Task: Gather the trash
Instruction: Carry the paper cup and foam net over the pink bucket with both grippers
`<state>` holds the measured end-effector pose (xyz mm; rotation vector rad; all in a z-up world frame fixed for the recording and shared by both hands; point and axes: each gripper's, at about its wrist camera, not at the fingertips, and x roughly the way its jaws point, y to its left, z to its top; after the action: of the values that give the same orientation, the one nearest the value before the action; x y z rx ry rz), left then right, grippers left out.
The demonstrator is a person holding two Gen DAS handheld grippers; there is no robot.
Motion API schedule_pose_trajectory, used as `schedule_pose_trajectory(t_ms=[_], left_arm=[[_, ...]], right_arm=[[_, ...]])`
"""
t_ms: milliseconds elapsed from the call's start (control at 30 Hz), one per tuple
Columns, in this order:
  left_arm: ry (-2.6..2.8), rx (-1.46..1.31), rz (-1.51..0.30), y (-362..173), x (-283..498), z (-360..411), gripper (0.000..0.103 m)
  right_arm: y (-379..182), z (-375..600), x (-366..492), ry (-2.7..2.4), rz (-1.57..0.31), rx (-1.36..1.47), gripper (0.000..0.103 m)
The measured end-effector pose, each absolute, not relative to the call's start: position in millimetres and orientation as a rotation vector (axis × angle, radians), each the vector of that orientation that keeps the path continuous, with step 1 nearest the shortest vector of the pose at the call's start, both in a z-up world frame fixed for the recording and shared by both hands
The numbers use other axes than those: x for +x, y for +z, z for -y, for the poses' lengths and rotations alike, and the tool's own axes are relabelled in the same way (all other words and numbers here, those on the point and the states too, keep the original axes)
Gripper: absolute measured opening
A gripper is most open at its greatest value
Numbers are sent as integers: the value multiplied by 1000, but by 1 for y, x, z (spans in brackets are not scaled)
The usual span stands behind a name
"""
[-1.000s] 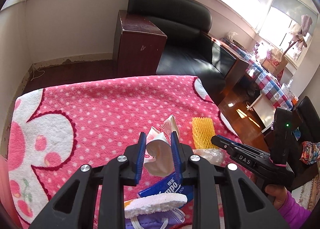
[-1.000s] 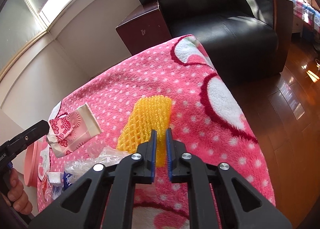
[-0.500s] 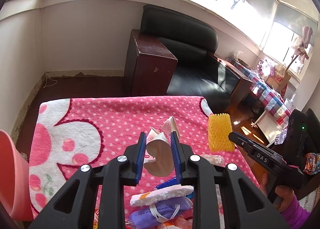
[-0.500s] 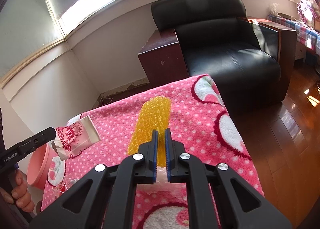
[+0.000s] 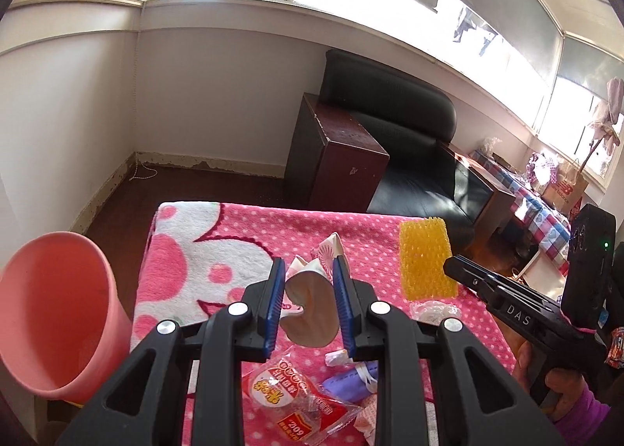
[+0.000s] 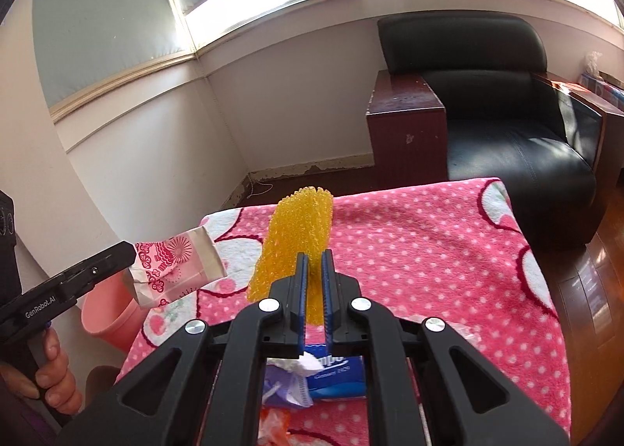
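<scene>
My left gripper (image 5: 309, 270) is shut on a crushed paper cup (image 5: 312, 313) with a pink flower print, held above the pink polka-dot blanket (image 5: 218, 259). The same cup (image 6: 175, 266) also shows in the right wrist view, at the tip of the left gripper (image 6: 130, 251). My right gripper (image 6: 314, 262) is shut on a yellow foam net (image 6: 300, 227), lifted off the blanket and sticking out past the fingers. In the left wrist view the yellow net (image 5: 425, 259) hangs from the right gripper (image 5: 452, 264).
A pink bin (image 5: 58, 309) stands beside the table's left end, its mouth open. Loose trash lies on the blanket: a snack wrapper (image 5: 288, 395), a purple mask (image 5: 351, 379), clear plastic (image 5: 433, 309) and a blue tissue pack (image 6: 335, 372). A black armchair (image 6: 499, 126) and dark cabinet (image 6: 405, 134) stand beyond.
Both grippers have risen and pulled back, each keeping its item. The yellow net has come up off the blanket. The pink bin has come into view at the left.
</scene>
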<state>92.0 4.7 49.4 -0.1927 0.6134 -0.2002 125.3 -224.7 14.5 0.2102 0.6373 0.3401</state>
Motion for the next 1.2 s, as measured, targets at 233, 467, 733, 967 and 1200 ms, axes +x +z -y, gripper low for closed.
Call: schedule_pose_trajectory(t_ms=[233, 467, 733, 967, 1200], left_arm=[[-94, -236, -567, 55, 60, -56, 24], [21, -300, -528, 55, 30, -114, 24], [170, -318, -480, 49, -2, -169, 24], [284, -291, -459, 39, -21, -201, 24], [342, -315, -462, 31, -29, -226, 24]], right_arm=[[23, 154, 121, 480, -633, 132, 7], [32, 80, 113, 605, -618, 50, 7], [35, 14, 101, 706, -612, -42, 7], [32, -30, 94, 752, -613, -102, 7], [31, -62, 92, 780, -616, -130, 7]])
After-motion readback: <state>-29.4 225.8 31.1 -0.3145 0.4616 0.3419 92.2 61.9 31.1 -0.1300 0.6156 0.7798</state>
